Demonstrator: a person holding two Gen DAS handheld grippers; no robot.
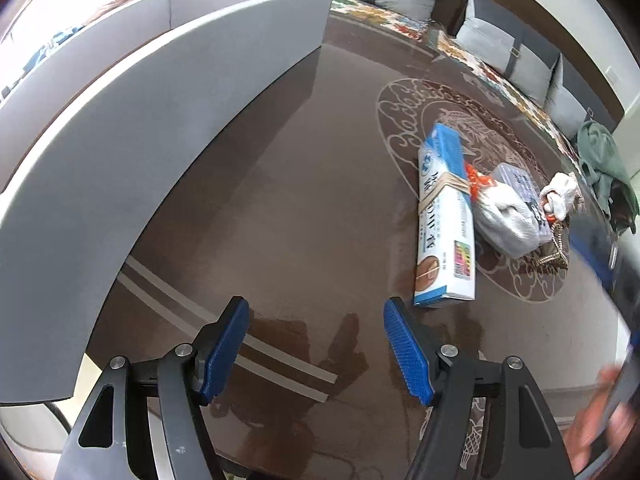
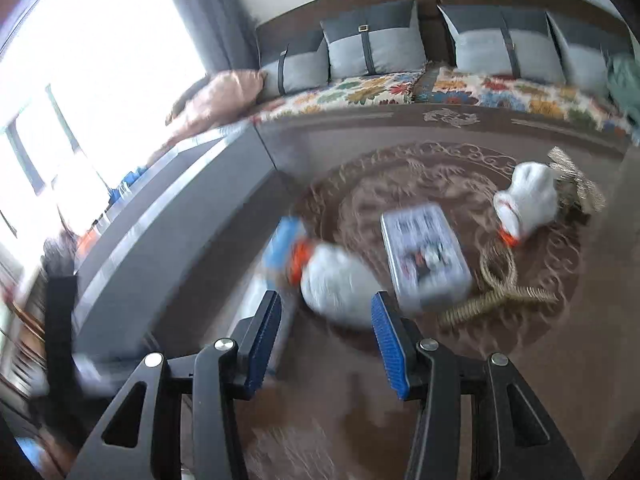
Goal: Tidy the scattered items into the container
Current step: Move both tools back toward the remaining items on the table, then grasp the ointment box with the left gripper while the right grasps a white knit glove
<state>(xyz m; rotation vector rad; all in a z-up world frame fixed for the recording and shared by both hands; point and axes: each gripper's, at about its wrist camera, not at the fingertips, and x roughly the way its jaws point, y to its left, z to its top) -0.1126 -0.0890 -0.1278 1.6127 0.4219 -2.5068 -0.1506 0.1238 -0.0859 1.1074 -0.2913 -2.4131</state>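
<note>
Clutter — a long blue-and-white carton [image 1: 444, 220], white cloth gloves [image 2: 340, 284], a flat grey tin [image 2: 424, 256] — lies on the brown desk [image 1: 288, 208] beside the grey box [image 1: 120, 128], both tools [image 1: 316, 354] [image 2: 324, 344] apart and empty, so a pickup seems next.

In the right wrist view motion blur smears nearly everything, so we cannot read the print on the grey tin [image 2: 426, 256], and the blue box [image 2: 285, 240] at ten o'clock of the white bundle [image 2: 340, 284] is partly hidden behind it. In the left wrist view the grey container [image 1: 120, 128] runs off the frame at nine o'clock with its inside hidden behind its wall. At four o'clock there we see what is probably a hand [image 1: 600, 420], blurred and cut by the edge.
</note>
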